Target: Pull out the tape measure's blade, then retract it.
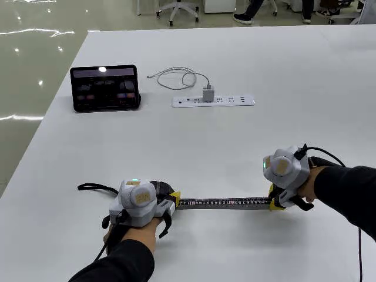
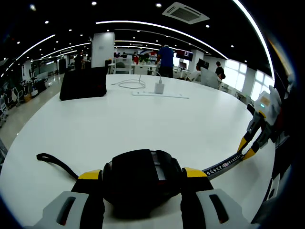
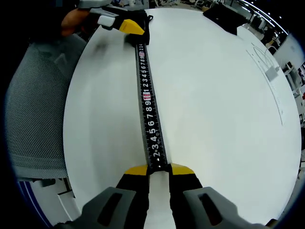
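Black and rounded, the tape measure (image 2: 143, 183) sits clamped between the yellow-tipped jaws of the left gripper (image 2: 143, 174), which press on its two sides, and it rests on the white table (image 1: 235, 141). The left gripper view also shows a dark strap (image 2: 55, 162) trailing off the tape measure to that gripper's left. From the tape measure's other side the blade (image 3: 148, 114) runs flat along the table to the right gripper (image 3: 158, 170), whose jaws are pinched on the blade's far end. Only the right gripper view gives the blade's face, black with white numbers and one red mark partway along, running straight ahead to the left gripper at its far end. In that view a grey mesh seat (image 3: 38, 124) lies beyond the table edge to the right gripper's left. The head view shows both hands at once, the blade stretched between the two grippers near the table's front edge. Well ahead of the left gripper stands a dark tablet (image 1: 105, 87). Beside it lies a white power strip (image 1: 213, 101) with a charger (image 1: 208, 94) plugged in and a looped cable (image 1: 176, 76).
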`<act>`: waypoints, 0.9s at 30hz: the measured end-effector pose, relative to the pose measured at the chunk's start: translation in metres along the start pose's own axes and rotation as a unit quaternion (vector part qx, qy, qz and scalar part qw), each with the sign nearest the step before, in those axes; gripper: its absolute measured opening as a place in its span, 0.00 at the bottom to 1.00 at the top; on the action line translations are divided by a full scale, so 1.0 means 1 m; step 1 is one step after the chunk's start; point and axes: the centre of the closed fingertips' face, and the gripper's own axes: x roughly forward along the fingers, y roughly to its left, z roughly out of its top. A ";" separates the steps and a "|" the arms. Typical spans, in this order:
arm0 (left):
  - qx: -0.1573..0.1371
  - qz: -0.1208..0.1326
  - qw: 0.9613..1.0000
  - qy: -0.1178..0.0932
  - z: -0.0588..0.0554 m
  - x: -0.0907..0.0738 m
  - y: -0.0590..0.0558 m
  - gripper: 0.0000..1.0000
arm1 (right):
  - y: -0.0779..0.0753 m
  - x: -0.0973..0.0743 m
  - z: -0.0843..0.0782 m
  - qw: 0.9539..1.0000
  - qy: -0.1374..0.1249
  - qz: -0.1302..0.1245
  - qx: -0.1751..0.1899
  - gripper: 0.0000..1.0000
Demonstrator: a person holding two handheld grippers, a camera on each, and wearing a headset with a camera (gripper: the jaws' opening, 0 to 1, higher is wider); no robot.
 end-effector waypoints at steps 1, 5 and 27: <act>0.001 0.000 1.000 0.001 0.000 0.000 0.000 0.61 | 0.000 0.000 0.000 1.000 -0.001 0.000 0.005 0.11; 0.000 0.000 1.000 0.006 0.000 0.000 0.000 0.61 | 0.000 0.001 0.002 1.000 0.001 -0.002 0.020 0.11; -0.003 -0.001 1.000 0.013 -0.001 0.001 0.001 0.61 | 0.001 0.003 0.014 1.000 -0.005 -0.006 0.006 0.11</act>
